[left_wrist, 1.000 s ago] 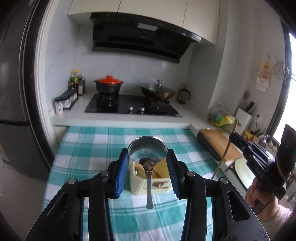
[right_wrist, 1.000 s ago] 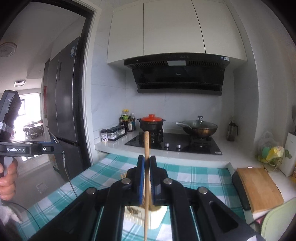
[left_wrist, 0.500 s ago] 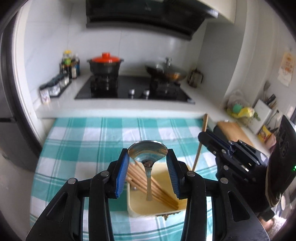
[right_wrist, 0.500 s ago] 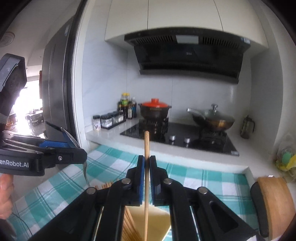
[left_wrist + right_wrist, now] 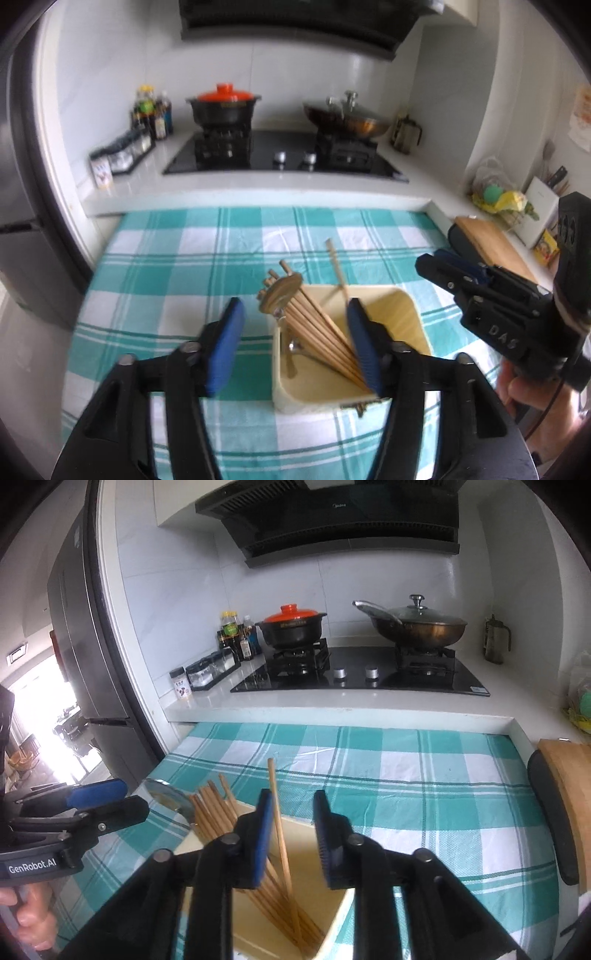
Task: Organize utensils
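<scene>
A cream utensil holder (image 5: pixel 402 325) stands on the checked tablecloth, with several wooden chopsticks (image 5: pixel 317 328) leaning in it. A metal spoon (image 5: pixel 280 295) stands in the holder, bowl up, against the chopsticks. One more chopstick (image 5: pixel 279 827) leans loose in the holder (image 5: pixel 332 919). My left gripper (image 5: pixel 295 343) is open and empty just above the holder. My right gripper (image 5: pixel 291 838) is open above the holder, the loose chopstick standing free between its pads. The spoon's bowl also shows in the right wrist view (image 5: pixel 168 794).
The teal checked tablecloth (image 5: pixel 166 266) covers the table. Behind it is a white counter with a black hob (image 5: pixel 280 151), an orange-lidded pot (image 5: pixel 223 107), a lidded wok (image 5: pixel 347 118) and spice jars (image 5: pixel 122 155). A wooden cutting board (image 5: pixel 491 243) lies at the right.
Both grippers came down over the holder and opened. The left let go of the spoon and the right let go of the chopstick; both utensils now rest in the holder.
</scene>
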`<state>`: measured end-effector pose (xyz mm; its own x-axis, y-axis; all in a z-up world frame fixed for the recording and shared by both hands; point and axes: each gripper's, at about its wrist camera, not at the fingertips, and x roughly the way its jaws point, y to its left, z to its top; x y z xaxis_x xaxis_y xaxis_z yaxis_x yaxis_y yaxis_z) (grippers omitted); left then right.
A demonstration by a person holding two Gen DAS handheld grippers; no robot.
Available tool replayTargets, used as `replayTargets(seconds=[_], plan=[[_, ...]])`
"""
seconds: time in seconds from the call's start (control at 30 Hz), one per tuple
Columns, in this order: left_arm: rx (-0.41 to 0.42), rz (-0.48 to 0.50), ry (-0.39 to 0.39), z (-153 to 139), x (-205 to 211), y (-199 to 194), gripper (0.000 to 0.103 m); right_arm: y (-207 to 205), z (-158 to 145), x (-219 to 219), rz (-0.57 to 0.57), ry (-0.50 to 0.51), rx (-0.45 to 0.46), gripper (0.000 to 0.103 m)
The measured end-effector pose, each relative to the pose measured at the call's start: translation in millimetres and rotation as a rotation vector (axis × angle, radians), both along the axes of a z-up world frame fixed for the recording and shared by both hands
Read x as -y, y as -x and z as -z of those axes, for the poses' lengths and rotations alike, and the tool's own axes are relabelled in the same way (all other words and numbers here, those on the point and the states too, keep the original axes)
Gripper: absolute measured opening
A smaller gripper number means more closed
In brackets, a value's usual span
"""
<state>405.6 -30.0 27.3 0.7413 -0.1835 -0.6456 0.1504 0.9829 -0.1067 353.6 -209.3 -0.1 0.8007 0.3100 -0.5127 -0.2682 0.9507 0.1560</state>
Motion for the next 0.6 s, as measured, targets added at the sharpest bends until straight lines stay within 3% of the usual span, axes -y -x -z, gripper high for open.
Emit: replayTargets(seconds=[0.07,0.13,0.23,0.33,0.4,0.47,0.6], plan=[[0.075,-0.023,-0.022,-18.2,-1.4,37.0,0.092,30.8,-19.2,2.4,0.012,0.004,0.04,0.052],[0.147,-0.051,-0.055,-31.7,1.3,76.8,0.101,67.4,-31.7,5.7,0.039,0.003,0.055,0.057],[0.232,-0.096,-0.107,-41.0,6.3,132.6,0.103,124.1,-37.4,13.3,0.088,-0.033,0.068,0.068],[0.255,-0.102,-0.071,-38.1,4.2,176.9,0.103,175.7,-32.7,15.9,0.131,-0.046,0.078,0.081],[0.222,-0.062,-0.054,-32.1,3.2,196.9,0.103,203.6,-27.1,13.9,0.153,-0.032,0.08,0.081],[0.184,-0.036,-0.093,-25.5,6.8,213.3,0.103,221.2,-23.4,9.8,0.169,0.0,0.066,0.083],[0.21,-0.131,-0.205,-16.5,12.8,243.6,0.103,252.2,-21.0,-0.2,0.163,0.056,0.072,0.084]])
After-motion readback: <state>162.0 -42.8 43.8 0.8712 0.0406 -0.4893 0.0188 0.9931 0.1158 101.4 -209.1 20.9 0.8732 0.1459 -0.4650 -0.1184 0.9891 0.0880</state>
